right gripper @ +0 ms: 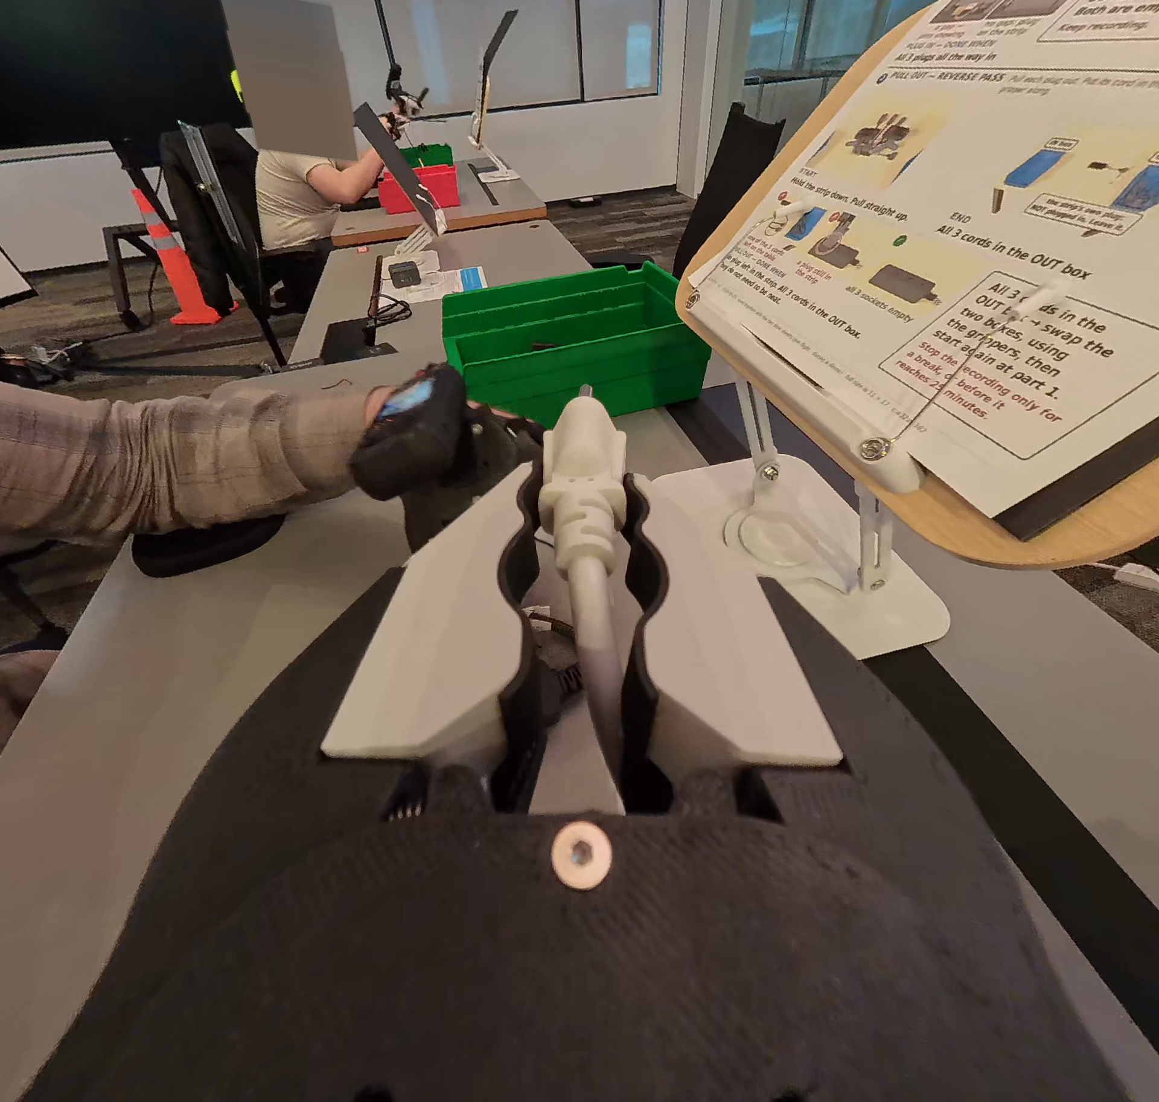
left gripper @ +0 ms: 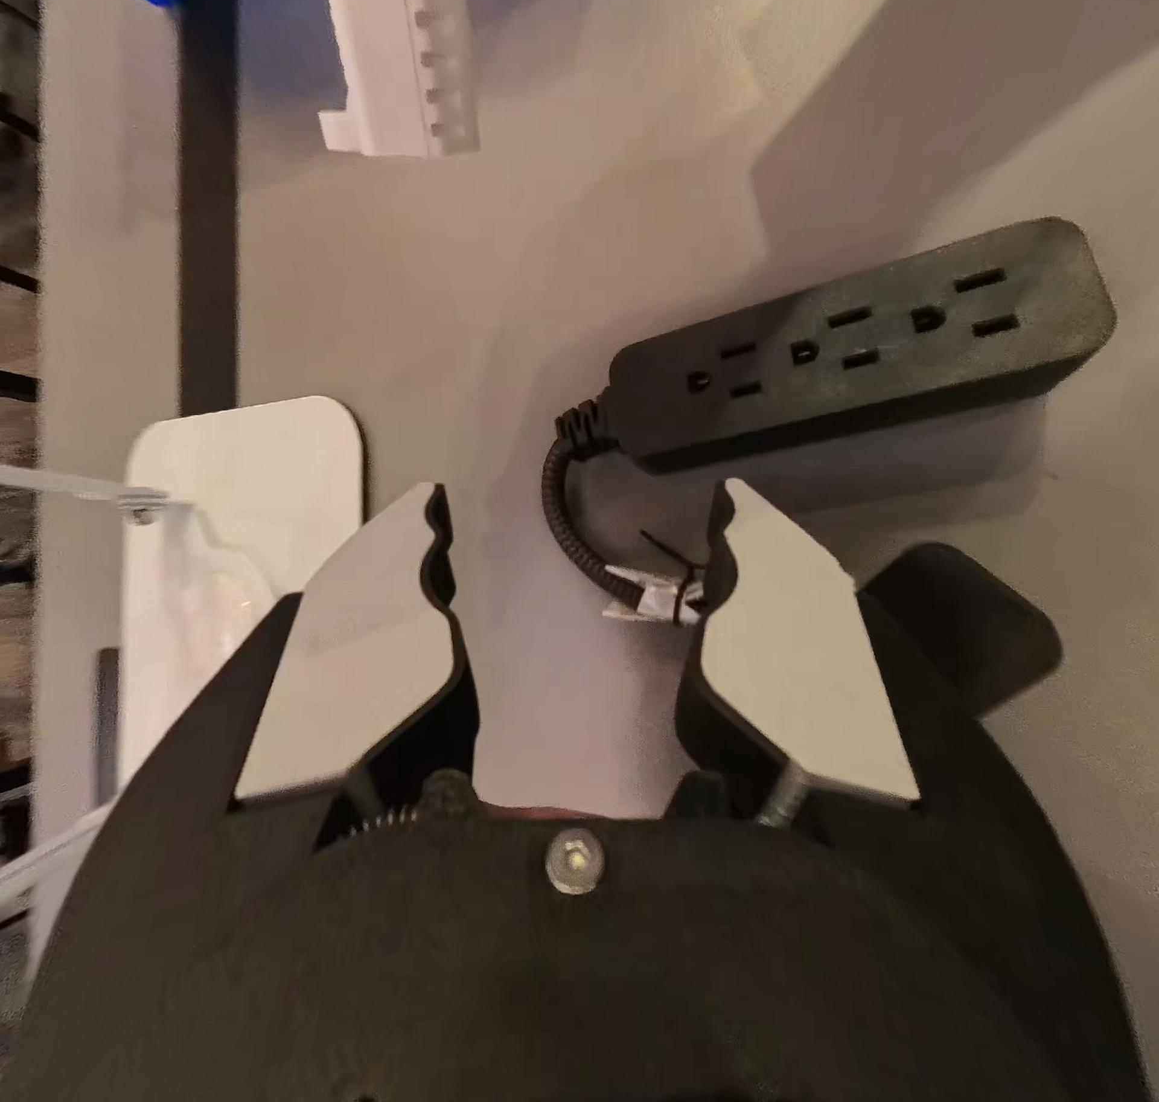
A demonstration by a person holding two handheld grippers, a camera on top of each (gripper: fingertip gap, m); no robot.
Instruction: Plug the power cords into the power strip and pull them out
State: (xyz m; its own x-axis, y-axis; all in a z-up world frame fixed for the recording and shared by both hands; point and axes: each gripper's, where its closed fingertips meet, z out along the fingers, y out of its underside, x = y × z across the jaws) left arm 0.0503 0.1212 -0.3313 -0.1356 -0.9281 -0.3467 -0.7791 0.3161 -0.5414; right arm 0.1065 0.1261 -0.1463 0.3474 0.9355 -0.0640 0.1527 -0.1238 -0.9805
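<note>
Pinching the white plug [right gripper: 583, 476] in my right fingers [right gripper: 580, 501], I risk it tilting and missing a socket. My left fingers [left gripper: 583, 545] hang spread, so the power strip [left gripper: 878, 350] is free to slide on the table [left gripper: 439, 319].

The black ribbed cord [left gripper: 567, 526] of the black three-socket power strip [left gripper: 878, 344] vanishes behind the left gripper's right finger [left gripper: 784, 620]. In the right wrist view, the white moulded plug's [right gripper: 583, 463] prongs point away, mostly unseen. The green plastic bin's [right gripper: 564, 344] right end hides behind the tilted wooden instruction board [right gripper: 941, 256], itself cropped by the frame.
</note>
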